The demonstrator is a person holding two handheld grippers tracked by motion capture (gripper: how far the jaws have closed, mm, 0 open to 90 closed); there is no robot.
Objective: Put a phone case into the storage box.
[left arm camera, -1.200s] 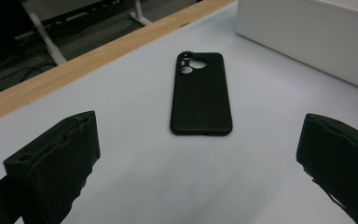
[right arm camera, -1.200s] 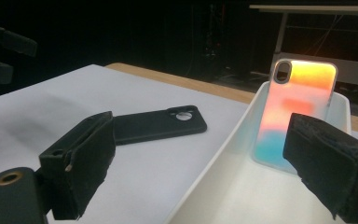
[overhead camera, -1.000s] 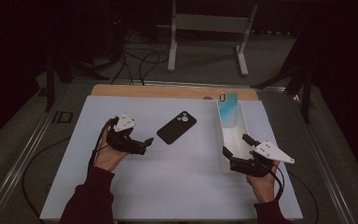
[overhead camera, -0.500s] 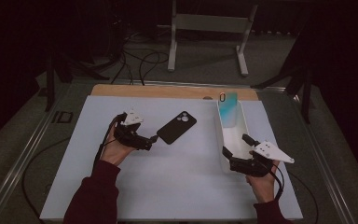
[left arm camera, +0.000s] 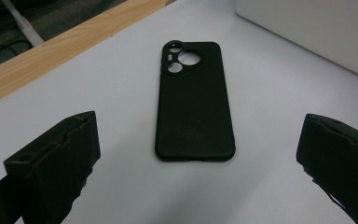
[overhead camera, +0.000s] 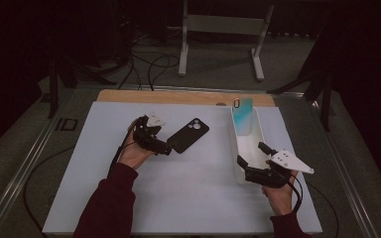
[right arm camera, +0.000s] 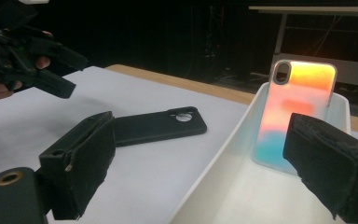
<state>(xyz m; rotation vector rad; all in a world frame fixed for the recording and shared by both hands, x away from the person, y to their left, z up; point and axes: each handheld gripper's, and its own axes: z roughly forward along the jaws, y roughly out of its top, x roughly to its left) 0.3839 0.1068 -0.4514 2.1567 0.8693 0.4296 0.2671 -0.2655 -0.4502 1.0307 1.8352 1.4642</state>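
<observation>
Forearms in dark red sleeves enter at the bottom of the high view. Right gripper, lower right of frame, has its fingers released and straddling the near end wall of the white tray. Left gripper, left of centre, has its fingers spread wide just short of the black phone case, which lies flat on the counter. Farther back, an iridescent phone case leans upright in the tray.

Dim room, dark surround; lit table; near jaws blurred.
</observation>
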